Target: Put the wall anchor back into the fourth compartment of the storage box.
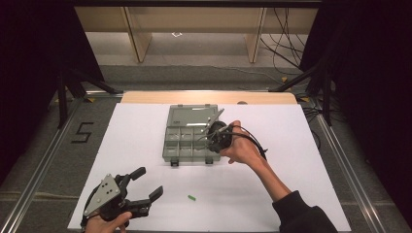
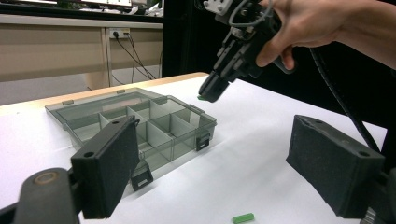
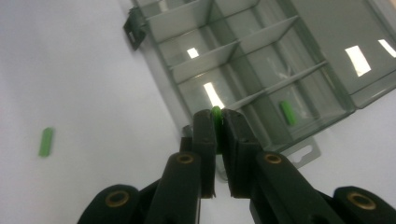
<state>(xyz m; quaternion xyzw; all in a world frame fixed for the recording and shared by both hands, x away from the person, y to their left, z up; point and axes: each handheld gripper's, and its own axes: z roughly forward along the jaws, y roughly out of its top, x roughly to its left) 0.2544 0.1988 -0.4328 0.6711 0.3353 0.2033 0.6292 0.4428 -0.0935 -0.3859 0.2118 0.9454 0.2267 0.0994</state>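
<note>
A grey-green clear compartment box [image 1: 168, 141] lies open on the white table, lid flat behind it. My right gripper [image 1: 208, 140] hangs over the box's right-hand compartments, shut on a small green piece [image 3: 216, 112] whose tip pokes out between the pads. The left gripper view shows that gripper [image 2: 208, 95] tilted down just above the box rim [image 2: 205, 122]. Another green piece [image 3: 288, 113] lies inside one compartment. A third green piece [image 1: 192, 197] rests on the table in front of the box. My left gripper [image 1: 147, 183] stays low at the near left, open with nothing between its fingers.
The table is a white sheet [image 1: 291, 145] over a wooden top, with its near edge close to my left hand. The right gripper's cable [image 1: 252, 138] loops over the hand. Black stands and floor cables lie beyond the table.
</note>
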